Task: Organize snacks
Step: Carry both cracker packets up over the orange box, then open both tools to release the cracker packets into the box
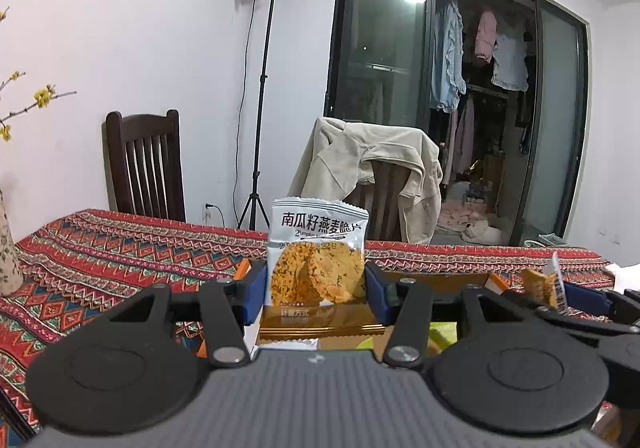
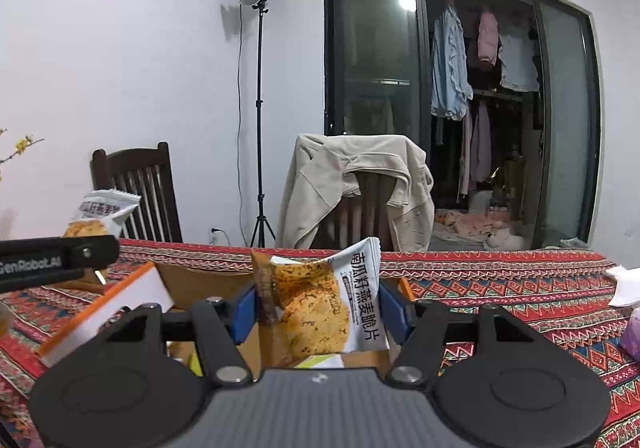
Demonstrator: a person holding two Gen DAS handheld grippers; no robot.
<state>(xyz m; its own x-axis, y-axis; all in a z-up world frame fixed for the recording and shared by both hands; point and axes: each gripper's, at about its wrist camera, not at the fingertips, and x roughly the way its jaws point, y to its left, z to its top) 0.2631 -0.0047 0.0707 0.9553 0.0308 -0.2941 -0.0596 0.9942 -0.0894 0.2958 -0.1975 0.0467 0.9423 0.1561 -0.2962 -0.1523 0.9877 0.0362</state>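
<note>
Left gripper [image 1: 316, 284]: clamped on an oat-crisp packet [image 1: 318, 256]; both blue pads [image 1: 256, 294] press the packet's side edges. Packet stands upright, printed face toward the camera, raised above the table.

Left packet, condition: white wrapper with a picture of two round seeded crisps and dark lettering across the top; serrated top seal intact; wrapper puffed, no tear visible. Lower end overlaps a glossy gold surface that cannot be identified.

Cardboard box [image 2: 208, 278]: open, lying on the patterned tablecloth [image 2: 520, 288] just ahead of both grippers, with a white, orange-edged flap [image 2: 108, 308] folded out to its left. Interior mostly hidden behind the grippers; something yellow-green shows low down, contents otherwise not readable.

Right gripper [image 2: 318, 308]: clamped on a second packet [image 2: 320, 308] of the same kind. This one is turned sideways, lettering running down its right side, and one end is creased over, showing the brown reverse.

Positions: both packets are held in the air over or just short of the box; the left one also appears at the left edge of the right wrist view, beside the other gripper's black arm.

Step in hand (judgement): carrying two packets for sorting, most likely to or from the box; which cannot be told from the views.

Next move (judgement): a clear spot for each packet, a level lowering, and release only once the packet rests. The sideways, creased packet should be squared first.

Risk (judgement): thin slippery wrapper and brittle crisps; a hard squeeze could crack the contents.
</note>
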